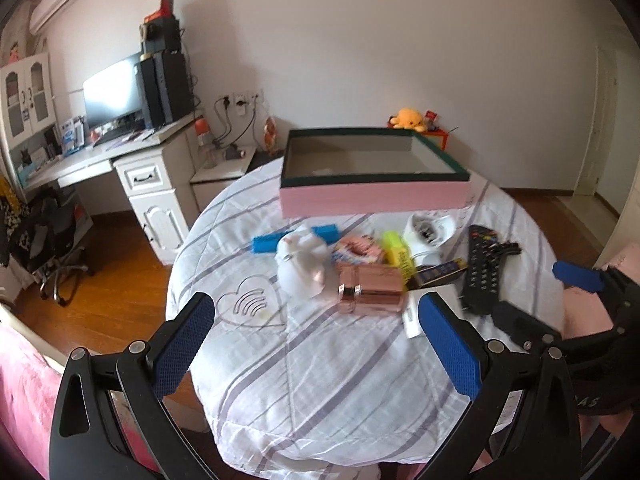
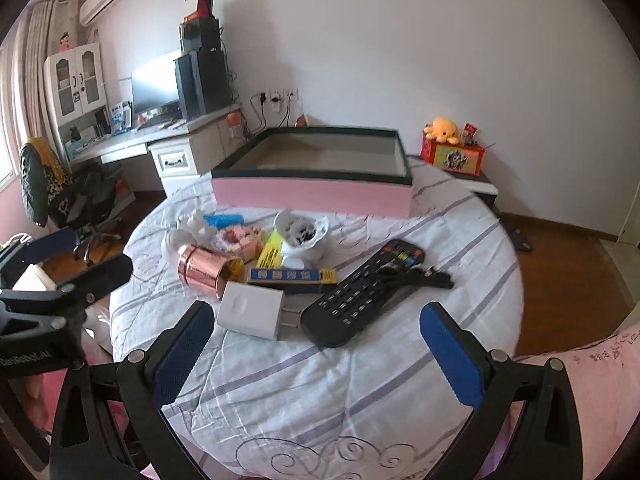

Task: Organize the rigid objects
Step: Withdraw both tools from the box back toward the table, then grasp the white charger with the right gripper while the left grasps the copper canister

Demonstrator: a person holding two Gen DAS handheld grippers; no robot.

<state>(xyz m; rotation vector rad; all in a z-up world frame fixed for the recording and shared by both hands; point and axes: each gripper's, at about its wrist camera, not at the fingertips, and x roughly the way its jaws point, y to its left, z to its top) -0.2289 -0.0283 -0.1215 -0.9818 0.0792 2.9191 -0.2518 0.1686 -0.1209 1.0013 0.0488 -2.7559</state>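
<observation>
A pink box [image 1: 374, 196] [image 2: 312, 194] with a dark green rim stands open and looks empty at the far side of the round table. In front of it lies a heap: a rose-gold tin [image 1: 370, 289] [image 2: 200, 269], a black remote [image 1: 482, 270] [image 2: 362, 294], a white charger block [image 2: 252, 310], a yellow pack [image 1: 398, 254], a blue roll [image 1: 272, 242], a white cup [image 2: 302, 232] and a white figurine [image 1: 302, 264]. My left gripper [image 1: 316, 344] is open, short of the tin. My right gripper [image 2: 316, 350] is open, just short of the charger and remote.
The table wears a striped white cloth [image 1: 320, 380] and drops off all round. A white desk [image 1: 120, 152] with a monitor stands at the left, an office chair [image 2: 52, 184] near it. A low stand with a yellow plush [image 2: 442, 128] is at the back right.
</observation>
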